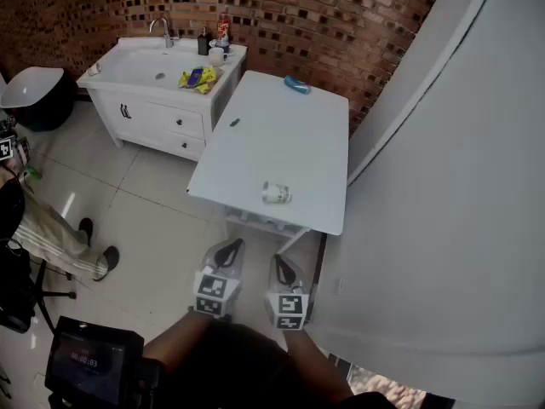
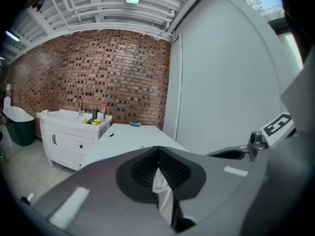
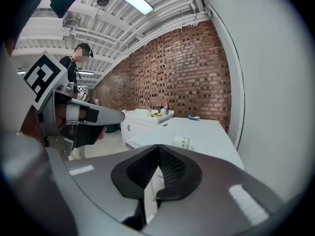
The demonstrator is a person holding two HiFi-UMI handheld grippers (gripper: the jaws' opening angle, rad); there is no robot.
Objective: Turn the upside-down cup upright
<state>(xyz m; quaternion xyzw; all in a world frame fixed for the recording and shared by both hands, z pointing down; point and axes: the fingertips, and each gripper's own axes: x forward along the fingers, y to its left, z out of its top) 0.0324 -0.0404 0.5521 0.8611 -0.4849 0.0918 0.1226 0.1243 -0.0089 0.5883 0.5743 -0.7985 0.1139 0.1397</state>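
1. Head view: the task looks unstarted. The cup [image 1: 276,192] sits on the white table [image 1: 289,135] near its 6 o'clock edge, untouched. The left gripper [image 1: 228,250] and right gripper [image 1: 283,267] hang side by side off the table, with the cup at 12 o'clock from them and well apart. The cup is small, pale and faintly printed, and it appears to lie on its side, though I cannot tell for sure. Reaching it, gripping it and setting it upright are all still left.

2. Left gripper view: the jaws are clenched together with nothing between them. The table top [image 2: 130,139] shows at 11 o'clock above them. The cup cannot be made out here.

3. Right gripper view: the jaws are likewise pressed together and empty. The cup [image 3: 181,141] sits at 1 o'clock just above them on the table [image 3: 211,136]. It looks tilted, a short pale cylinder with small dark print.
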